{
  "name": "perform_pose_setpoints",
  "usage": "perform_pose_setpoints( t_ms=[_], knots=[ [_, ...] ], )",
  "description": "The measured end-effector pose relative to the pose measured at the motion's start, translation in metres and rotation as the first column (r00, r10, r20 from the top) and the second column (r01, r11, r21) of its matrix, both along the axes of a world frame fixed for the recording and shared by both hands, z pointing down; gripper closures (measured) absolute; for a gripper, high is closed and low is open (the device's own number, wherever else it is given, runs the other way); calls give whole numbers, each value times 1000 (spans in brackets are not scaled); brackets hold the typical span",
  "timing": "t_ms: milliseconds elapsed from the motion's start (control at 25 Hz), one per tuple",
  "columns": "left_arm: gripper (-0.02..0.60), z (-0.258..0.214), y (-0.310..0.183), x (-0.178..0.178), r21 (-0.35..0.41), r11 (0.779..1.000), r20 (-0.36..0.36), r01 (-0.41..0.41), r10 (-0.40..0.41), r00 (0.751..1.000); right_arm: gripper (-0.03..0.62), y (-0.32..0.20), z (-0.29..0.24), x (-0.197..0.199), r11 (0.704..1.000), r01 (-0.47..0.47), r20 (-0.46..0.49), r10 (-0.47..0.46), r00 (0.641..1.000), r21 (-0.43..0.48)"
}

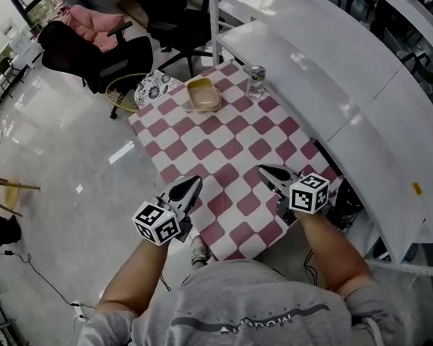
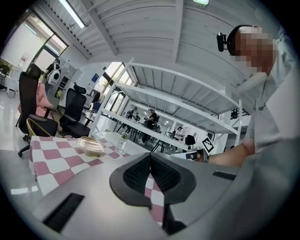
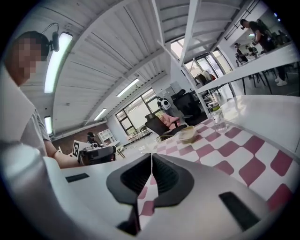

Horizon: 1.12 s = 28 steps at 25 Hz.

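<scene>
Head view: we hold left gripper (image 1: 193, 183) and right gripper (image 1: 265, 171), jaws pressed together on nothing, over the near end of the checkered desk (image 1: 229, 141); plastic container (image 1: 204, 96) and bottle (image 1: 255, 82) stand at its far end, office chairs (image 1: 116, 60) beyond.

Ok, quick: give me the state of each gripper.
Left gripper: closed, jaws together, holding nothing.
Right gripper: closed, jaws together, holding nothing.

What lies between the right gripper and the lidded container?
Only bare checked cloth, seen in the head view, from the right gripper to the container; the small bottle stands off to the side.
</scene>
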<state>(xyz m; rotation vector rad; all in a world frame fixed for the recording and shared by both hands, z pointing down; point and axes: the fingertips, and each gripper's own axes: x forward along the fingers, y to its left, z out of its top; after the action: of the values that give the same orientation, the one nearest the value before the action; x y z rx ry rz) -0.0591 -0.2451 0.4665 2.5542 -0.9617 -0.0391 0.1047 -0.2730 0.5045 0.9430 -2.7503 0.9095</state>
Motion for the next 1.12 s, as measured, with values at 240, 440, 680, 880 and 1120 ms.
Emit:
perform_pose_setpoints(
  t_ms=[240,440,680,880,1120],
  knots=[
    [568,23,-41,-7,25,1000,19,-12,11,1000,565,-66,27,-12,995,-63,9,64,998,-77],
    [566,41,-66,-11,30,1000,24,-1,1,1000,563,-114,54,-32,995,-64,-46,60,997,-76],
    [568,61,-98,-17,38,999,41,-2,0,999,563,-167,80,-50,992,-77,-83,69,994,-98],
    [566,73,-124,-15,48,999,37,-7,6,999,495,-208,94,-58,982,-95,-41,89,995,-162],
    [566,82,-150,-13,53,999,20,-14,13,1000,460,-256,106,-72,951,-111,77,138,987,-288]
  ],
)
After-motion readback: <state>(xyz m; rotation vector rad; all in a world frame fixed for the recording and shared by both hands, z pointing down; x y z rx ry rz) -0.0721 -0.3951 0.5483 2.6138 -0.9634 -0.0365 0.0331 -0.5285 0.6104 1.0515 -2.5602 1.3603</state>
